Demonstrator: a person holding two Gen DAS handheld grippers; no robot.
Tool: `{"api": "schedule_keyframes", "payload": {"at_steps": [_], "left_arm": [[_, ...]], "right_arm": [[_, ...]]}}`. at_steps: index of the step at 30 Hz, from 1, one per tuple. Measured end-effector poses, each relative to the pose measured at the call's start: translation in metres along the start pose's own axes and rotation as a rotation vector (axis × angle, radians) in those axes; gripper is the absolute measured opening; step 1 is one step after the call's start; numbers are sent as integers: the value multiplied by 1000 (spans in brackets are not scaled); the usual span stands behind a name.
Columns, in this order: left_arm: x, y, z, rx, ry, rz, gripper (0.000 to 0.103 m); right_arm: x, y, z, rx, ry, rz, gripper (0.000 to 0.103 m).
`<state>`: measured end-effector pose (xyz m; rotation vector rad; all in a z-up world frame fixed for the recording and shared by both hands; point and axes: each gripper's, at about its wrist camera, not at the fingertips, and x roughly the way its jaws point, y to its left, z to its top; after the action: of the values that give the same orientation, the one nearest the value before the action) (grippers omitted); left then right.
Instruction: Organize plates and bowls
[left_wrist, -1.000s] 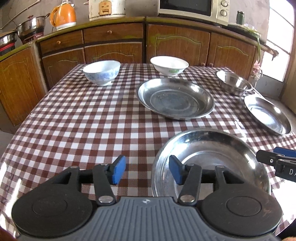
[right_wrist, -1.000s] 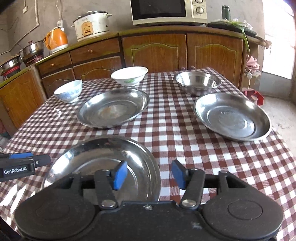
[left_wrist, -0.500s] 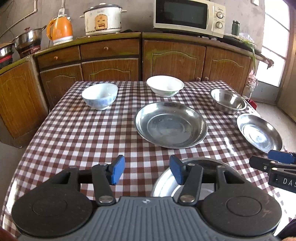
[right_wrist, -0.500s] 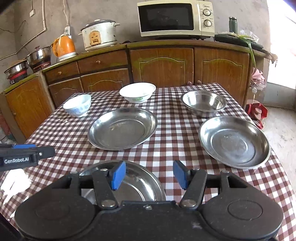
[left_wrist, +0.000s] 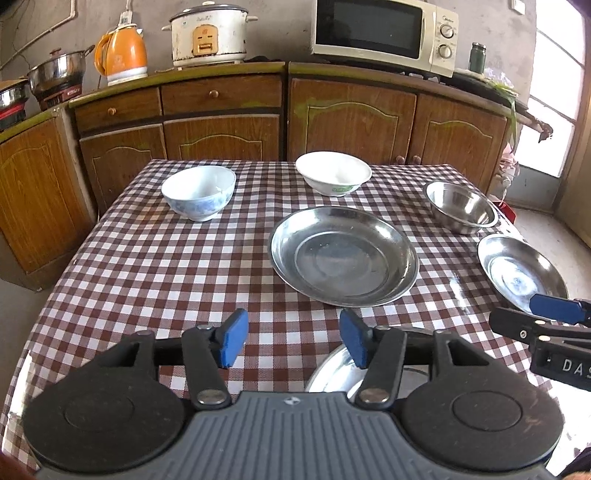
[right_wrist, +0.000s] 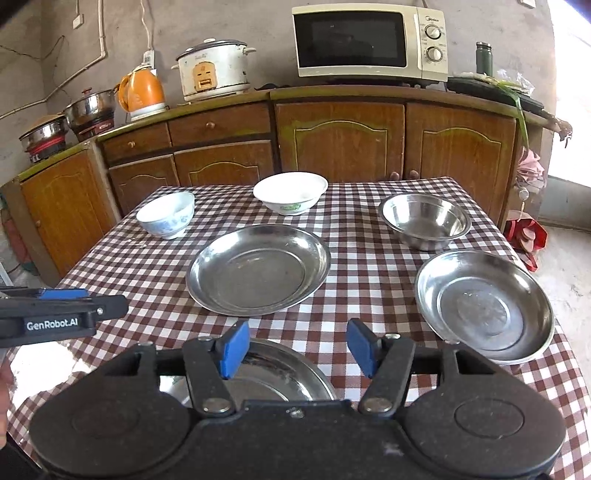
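Note:
On the checked table lie three steel plates: one in the middle, one at the right, and a near one mostly hidden under the grippers. Farther back stand a blue-patterned bowl, a white bowl and a steel bowl. My left gripper hovers open above the near plate's left rim, holding nothing. The right gripper is open and empty over the same plate.
Wooden cabinets run behind the table, carrying a microwave, a rice cooker, an orange kettle and pots. The table's left edge drops to the floor. A red object sits on the floor at the right.
Both grippers have risen and drawn back from the near plate, which now shows only as a sliver under them. More of the counter and wall has come into view.

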<state>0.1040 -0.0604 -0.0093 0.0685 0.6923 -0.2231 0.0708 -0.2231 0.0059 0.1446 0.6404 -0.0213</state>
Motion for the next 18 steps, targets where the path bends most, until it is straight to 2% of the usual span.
{"api": "schedule_keyframes", "payload": {"at_steps": [18], "left_arm": [[21,13,13,-41,8,13,57]], "right_arm": [[26,2,16,-7,-4,8,72]]}}
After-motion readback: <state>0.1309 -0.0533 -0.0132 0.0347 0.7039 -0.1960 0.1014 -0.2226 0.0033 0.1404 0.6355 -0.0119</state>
